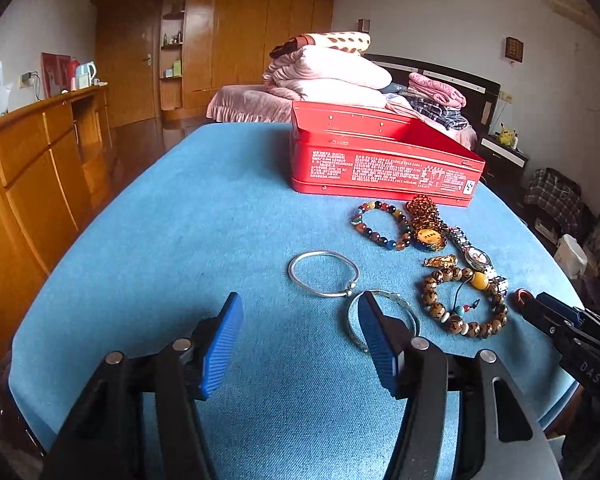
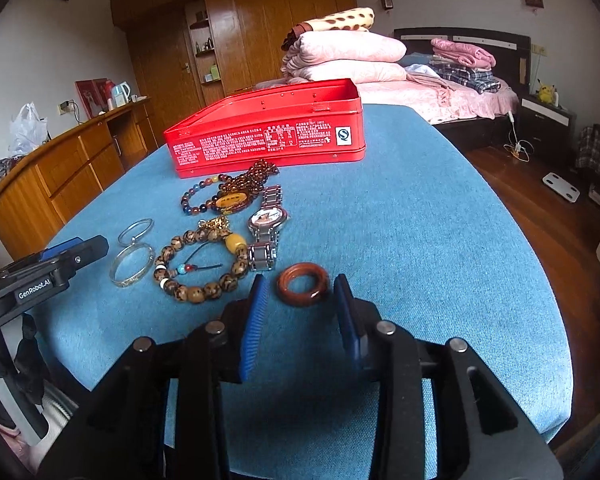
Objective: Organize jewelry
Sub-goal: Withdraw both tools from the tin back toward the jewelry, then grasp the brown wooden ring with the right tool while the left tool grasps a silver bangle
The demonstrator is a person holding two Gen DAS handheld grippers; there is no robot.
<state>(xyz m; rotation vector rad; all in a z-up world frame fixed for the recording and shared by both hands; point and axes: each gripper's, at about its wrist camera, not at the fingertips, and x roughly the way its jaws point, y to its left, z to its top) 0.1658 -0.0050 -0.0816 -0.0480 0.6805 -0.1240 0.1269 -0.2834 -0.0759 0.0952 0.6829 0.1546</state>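
Taking the red tin (image 2: 268, 136) as landmark, the jewelry lay in a loose cluster on the blue table (image 2: 420, 240) just in front of its near wall. Farthest from the tin sat the reddish-brown ring (image 2: 303, 284), flat, its hole facing up. The right tool (image 2: 300, 292) stood spread, one blue pad on each side of the ring, neither pressing it as far as could be told. The ring lay straight ahead between the tips, so closing would likely take it across its width. The left tool (image 1: 298, 316) was also spread and pinching nothing, its right pad over the engraved silver bangle (image 1: 384, 320). The right hand looked nearer a grasp.
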